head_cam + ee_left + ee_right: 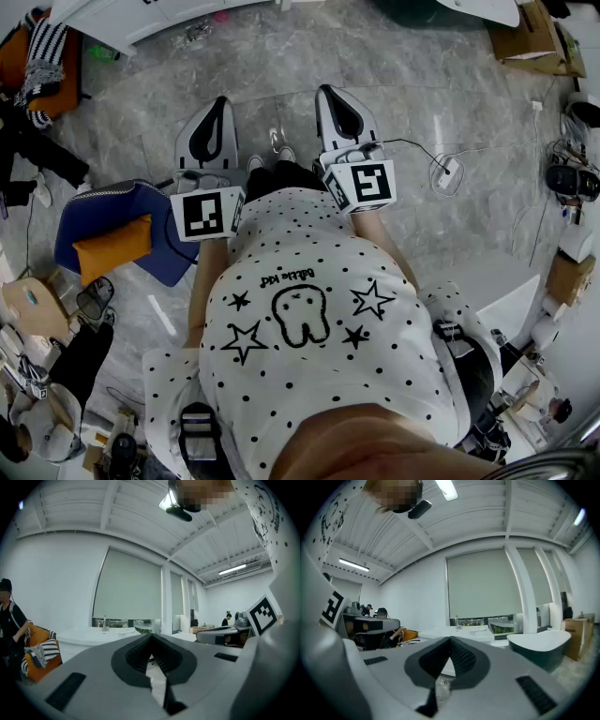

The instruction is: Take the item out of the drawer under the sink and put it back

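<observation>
Distance decides the coming move, for we stand well apart from the sink. Our left gripper (pixel 221 101) points level over the floor (pixel 281 66), its jaws together at the tips with nothing between them. Seen along it, the white surface (pixel 112 633) with its tap (pixel 104 623) lies ahead and a little to the left of the jaw tips, and its long axis runs across our line of sight.

Our right gripper (pixel 326 90) sits just beside the left one and points about level too, jaws closed and empty. Along this one the same surface comes almost dead ahead, with a dark tub (pixel 539 644) off to the right.

No view shows the drawer or the item. We judge the item to lie inside the drawer, low under the surface, and so below the line along which both grippers point. Neither gripper looks clearly nearer. The right points more squarely at the sink, while the left sits on the side towards which the surface stretches. We would have to close the gap and bring a gripper down before anything can be reached.
</observation>
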`<control>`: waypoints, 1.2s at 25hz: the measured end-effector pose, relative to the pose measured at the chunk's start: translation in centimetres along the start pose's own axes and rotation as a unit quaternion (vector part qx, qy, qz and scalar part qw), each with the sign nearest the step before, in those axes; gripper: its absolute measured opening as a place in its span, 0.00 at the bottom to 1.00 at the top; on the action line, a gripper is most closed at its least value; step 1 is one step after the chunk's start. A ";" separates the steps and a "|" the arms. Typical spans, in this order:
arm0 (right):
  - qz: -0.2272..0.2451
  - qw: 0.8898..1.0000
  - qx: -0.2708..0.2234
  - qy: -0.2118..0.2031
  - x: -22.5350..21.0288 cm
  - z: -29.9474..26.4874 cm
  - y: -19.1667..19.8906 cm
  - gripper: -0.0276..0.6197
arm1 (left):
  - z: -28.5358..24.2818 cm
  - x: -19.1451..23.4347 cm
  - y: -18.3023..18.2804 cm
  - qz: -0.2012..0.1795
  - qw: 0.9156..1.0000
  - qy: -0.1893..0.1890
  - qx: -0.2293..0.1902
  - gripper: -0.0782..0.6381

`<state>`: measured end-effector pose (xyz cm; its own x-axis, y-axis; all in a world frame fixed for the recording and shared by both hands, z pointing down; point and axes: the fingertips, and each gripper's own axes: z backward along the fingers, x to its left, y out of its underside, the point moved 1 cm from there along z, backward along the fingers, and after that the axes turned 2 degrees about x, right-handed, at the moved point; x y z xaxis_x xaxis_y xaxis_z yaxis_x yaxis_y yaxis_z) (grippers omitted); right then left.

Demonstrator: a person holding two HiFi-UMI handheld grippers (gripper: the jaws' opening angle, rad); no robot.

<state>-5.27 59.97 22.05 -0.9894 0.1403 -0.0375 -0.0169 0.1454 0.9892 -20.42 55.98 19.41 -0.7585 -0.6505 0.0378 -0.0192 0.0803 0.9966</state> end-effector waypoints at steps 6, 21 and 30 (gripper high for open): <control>-0.001 1.000 0.002 -0.004 0.8 0.7 0.0 0.06 | 0.6 -0.3 -0.4 0.002 1.000 0.011 -0.004 0.11; -0.016 0.999 -0.024 -0.025 0.0 0.8 -0.1 0.06 | -0.2 -1.3 -0.3 0.004 1.000 0.004 -0.014 0.11; -0.030 0.998 -0.022 -0.041 -3.3 -0.2 -0.3 0.06 | -2.8 -2.2 -0.3 0.022 1.000 -0.012 -0.017 0.11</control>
<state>-2.02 59.24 21.90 -0.9714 0.2121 -0.1072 -0.0847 0.1123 0.9901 -16.92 55.23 19.29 -0.7730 -0.6293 0.0800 0.0365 0.0818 0.9960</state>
